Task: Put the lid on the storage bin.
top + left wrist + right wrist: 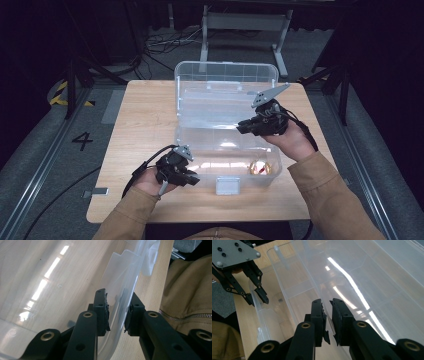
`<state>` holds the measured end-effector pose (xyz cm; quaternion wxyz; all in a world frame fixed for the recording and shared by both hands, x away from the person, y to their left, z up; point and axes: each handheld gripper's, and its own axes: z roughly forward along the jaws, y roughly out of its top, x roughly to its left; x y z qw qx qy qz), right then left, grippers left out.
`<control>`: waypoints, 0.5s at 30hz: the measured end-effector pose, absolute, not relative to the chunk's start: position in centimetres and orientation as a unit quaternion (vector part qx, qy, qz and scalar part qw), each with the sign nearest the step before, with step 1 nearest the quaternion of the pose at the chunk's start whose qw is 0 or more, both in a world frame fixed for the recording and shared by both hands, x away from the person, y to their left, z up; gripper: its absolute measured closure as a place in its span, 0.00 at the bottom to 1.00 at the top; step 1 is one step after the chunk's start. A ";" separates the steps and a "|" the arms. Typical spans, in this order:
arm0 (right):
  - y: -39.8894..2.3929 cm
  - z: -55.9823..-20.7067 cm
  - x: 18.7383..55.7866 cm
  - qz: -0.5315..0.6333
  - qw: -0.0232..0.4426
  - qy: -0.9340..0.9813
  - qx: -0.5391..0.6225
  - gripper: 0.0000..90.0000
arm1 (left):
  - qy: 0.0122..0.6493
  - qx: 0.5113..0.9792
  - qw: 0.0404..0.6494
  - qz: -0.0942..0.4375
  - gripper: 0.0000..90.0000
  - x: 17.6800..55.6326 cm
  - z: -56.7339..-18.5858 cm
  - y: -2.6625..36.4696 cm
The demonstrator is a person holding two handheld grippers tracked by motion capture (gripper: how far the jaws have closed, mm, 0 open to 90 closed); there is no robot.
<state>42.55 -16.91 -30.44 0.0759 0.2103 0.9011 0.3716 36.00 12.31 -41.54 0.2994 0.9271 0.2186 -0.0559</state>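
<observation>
A clear plastic box point(186, 142) stands on the wooden table with its lid point(225, 72) swung up at the back. My left gripper point(192, 177) is at the box's front left corner. Its jaws straddle the clear wall point(122, 290), one pad inside and one outside, closed on it. My right gripper point(242, 127) reaches in from the right and is shut on the thin edge of a clear inner tray point(215, 107) held over the box. That edge point(317, 282) runs between the pads of the right gripper point(328, 315). A shiny golden round thing point(260, 167) lies in the box's front right.
The box's latch point(227, 186) hangs at the middle of its front wall. Bare tabletop point(145, 115) lies left of the box. The left gripper point(258, 296) also shows in the right gripper view, at the box rim. A tan sleeve point(190, 290) is close to the left jaws.
</observation>
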 end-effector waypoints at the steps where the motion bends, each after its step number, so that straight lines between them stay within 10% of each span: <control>1: -16.9 -30.5 42.5 0.372 0.077 0.901 0.209 0.89 | 0.219 0.927 0.299 -0.056 0.83 36.0 -41.5 12.3; 15: -16.9 -30.7 41.7 0.373 0.071 0.903 0.202 0.89 | 0.218 0.927 0.300 -0.055 0.83 36.0 -41.5 12.3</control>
